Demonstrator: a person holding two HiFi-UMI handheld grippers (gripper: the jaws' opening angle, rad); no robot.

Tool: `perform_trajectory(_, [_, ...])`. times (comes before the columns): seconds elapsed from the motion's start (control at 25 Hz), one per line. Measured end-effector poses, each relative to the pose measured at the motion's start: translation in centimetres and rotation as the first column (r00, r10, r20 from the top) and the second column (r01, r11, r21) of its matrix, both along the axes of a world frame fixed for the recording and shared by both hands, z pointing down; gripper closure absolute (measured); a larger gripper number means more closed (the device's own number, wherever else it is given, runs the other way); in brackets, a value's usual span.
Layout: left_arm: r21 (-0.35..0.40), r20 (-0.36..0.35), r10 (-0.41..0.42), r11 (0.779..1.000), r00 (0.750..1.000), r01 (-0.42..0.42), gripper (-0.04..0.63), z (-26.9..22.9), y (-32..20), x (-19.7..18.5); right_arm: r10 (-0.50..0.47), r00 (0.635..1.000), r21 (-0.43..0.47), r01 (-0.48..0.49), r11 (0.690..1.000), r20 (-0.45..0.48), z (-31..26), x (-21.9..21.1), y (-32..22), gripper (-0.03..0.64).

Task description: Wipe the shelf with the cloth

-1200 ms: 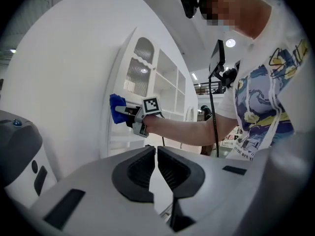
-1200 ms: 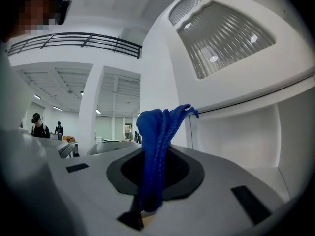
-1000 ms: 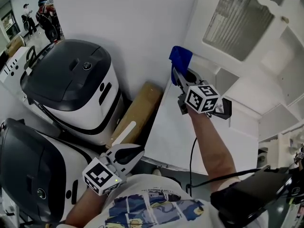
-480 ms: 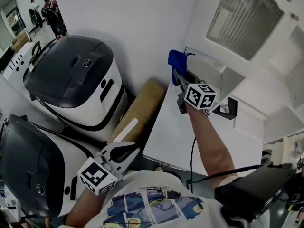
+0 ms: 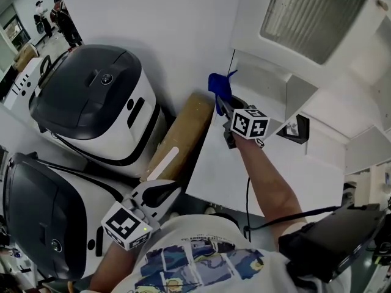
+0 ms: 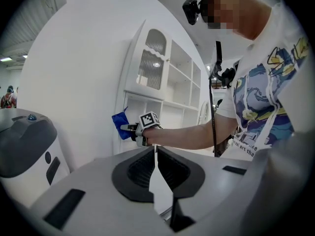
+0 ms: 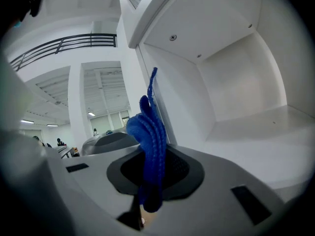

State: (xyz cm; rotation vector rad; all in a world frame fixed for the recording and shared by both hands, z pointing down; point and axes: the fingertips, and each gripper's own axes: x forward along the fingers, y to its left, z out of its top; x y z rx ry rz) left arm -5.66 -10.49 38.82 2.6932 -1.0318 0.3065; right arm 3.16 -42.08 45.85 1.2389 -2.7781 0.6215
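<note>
At the left front edge of the open white cabinet shelf (image 5: 264, 85) (image 7: 256, 127), right tongs (image 5: 221, 104) (image 7: 149, 178) clamped on a bunched blue woven cloth (image 5: 218, 83) (image 7: 149, 127), cloth upright beside the white wall (image 5: 174, 29), left tongs (image 5: 175, 193) (image 6: 155, 152) low by the person's torso (image 5: 195, 266), jaws closed together, empty

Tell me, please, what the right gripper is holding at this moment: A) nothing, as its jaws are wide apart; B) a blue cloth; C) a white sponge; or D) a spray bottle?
B: in the right gripper view, the right gripper has its jaws shut on the blue cloth, which bunches up above them.
</note>
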Motion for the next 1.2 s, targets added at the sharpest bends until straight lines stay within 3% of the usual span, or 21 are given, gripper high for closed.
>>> perform_trajectory(0.72, [-0.019,0.007,0.042,0.999,0.999,-0.042,0.566,0.5,-0.2,2.4,-0.008,0.997,-0.109,0.000,0.994,-0.071,5.4,2.0,0.8,0.549])
perform_trajectory(1.2, [-0.012,0.015,0.107,0.994,0.994,-0.106,0.566,0.5,0.0,5.2,0.075,0.991,-0.111,-0.087,0.990,-0.111,6.3,8.1,1.4,0.549])
